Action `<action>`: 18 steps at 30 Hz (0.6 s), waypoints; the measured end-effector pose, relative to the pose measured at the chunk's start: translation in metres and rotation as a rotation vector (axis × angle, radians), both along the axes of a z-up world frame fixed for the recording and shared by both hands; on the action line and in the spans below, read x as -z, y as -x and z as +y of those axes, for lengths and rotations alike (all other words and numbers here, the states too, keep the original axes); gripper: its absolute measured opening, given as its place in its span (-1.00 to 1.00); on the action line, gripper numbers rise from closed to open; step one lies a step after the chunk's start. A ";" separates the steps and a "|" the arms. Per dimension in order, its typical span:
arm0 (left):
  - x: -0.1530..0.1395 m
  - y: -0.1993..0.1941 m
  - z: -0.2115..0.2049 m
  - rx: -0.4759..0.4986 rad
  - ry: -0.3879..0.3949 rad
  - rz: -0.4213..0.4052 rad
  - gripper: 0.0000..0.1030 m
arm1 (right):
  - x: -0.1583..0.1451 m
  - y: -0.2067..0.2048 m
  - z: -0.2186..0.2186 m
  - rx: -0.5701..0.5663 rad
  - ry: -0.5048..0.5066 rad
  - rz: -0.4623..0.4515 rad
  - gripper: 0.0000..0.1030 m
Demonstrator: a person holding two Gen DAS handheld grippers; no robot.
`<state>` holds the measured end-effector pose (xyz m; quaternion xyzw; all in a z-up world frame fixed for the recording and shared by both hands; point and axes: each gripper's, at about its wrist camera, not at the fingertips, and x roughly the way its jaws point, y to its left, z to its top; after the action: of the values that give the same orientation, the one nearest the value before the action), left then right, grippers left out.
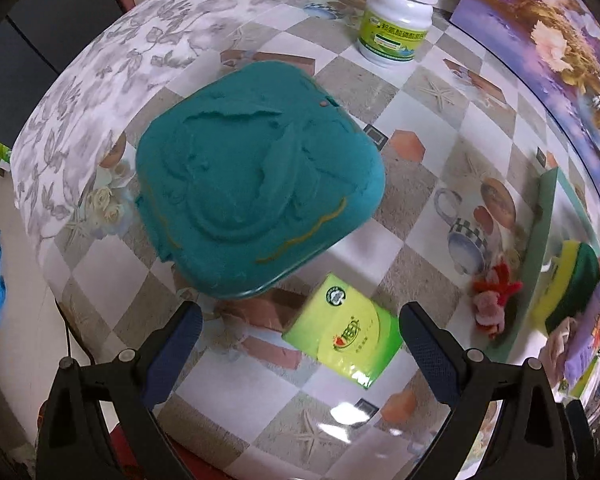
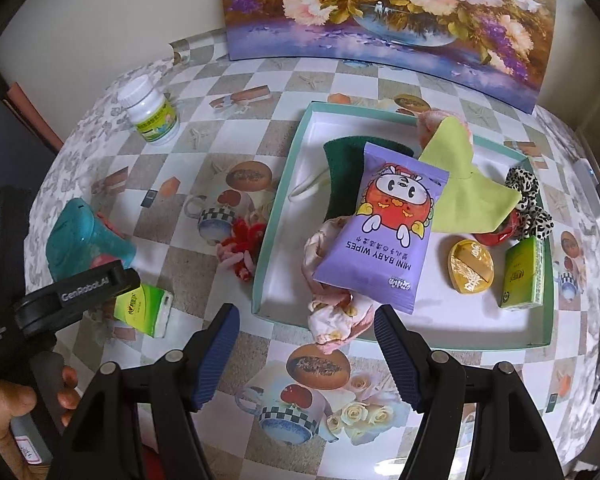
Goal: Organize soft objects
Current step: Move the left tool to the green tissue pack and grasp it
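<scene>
A teal folded cloth (image 1: 256, 184) lies on the table ahead of my open left gripper (image 1: 300, 320); it also shows in the right wrist view (image 2: 80, 236). A green tissue pack (image 1: 346, 330) lies between the left fingers, also seen from the right (image 2: 142, 308). A red and pink plush toy (image 2: 242, 246) lies beside the teal tray (image 2: 278, 200). The tray holds a purple baby wipes pack (image 2: 388, 232), green sponge (image 2: 342, 164), yellow-green cloth (image 2: 466, 184), pink fabric (image 2: 334, 320), leopard scrunchie (image 2: 530, 200), gold soap (image 2: 470, 266) and a green box (image 2: 524, 272). My right gripper (image 2: 306, 344) is open and empty, just before the tray's near rim.
A white bottle with green label (image 1: 398, 16) stands at the far side of the table, also in the right wrist view (image 2: 152, 114). A flower painting (image 2: 384, 12) leans against the back wall. The checked tablecloth (image 2: 220, 128) covers the table.
</scene>
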<state>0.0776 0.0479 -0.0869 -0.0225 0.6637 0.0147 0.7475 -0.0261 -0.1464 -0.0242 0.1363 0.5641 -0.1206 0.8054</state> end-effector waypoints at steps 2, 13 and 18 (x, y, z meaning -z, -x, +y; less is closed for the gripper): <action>0.002 0.000 -0.007 0.011 -0.017 -0.004 0.92 | 0.000 -0.001 -0.001 0.001 0.001 0.001 0.42; 0.020 -0.009 -0.038 0.065 -0.147 -0.024 0.92 | -0.002 -0.001 -0.002 0.000 -0.001 -0.008 0.42; 0.027 -0.004 -0.037 0.094 -0.134 0.035 0.92 | -0.004 -0.002 -0.002 -0.005 -0.003 -0.012 0.42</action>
<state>0.0821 0.0109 -0.1142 0.0589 0.6746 0.0245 0.7354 -0.0246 -0.1484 -0.0204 0.1366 0.5597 -0.1167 0.8090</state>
